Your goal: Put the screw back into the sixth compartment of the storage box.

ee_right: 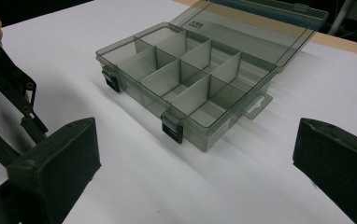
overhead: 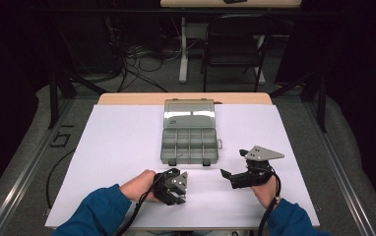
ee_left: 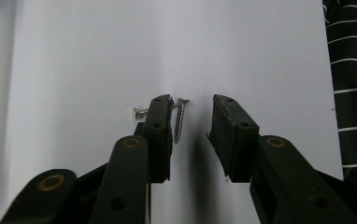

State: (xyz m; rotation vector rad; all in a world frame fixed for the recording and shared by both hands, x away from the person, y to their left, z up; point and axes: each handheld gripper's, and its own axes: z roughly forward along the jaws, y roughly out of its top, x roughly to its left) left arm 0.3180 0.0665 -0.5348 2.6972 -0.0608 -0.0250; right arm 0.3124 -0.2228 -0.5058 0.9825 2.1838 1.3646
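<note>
On the white sheet (overhead: 117, 147) lies a long silver screw (ee_left: 180, 119), between the jaws of my left gripper (ee_left: 193, 100). It rests right beside the left pad (ee_left: 160, 123), and a clear gap separates it from the right pad, so the jaws stand open around it. A shorter screw (ee_left: 140, 112) lies just outside the left jaw. In the high view the left gripper (overhead: 176, 199) points down near the table's front edge. My right gripper (overhead: 233, 163) is wide open and holds nothing. It faces the grey clear compartment box (ee_right: 186, 79).
The compartment box (overhead: 190, 145) sits at the table's middle with its lid (overhead: 189, 113) folded back, and its several compartments look empty. A dark chair (overhead: 235, 44) and cables stand beyond the far edge. A striped dark cloth (ee_left: 352, 84) shows at the right edge of the left gripper view.
</note>
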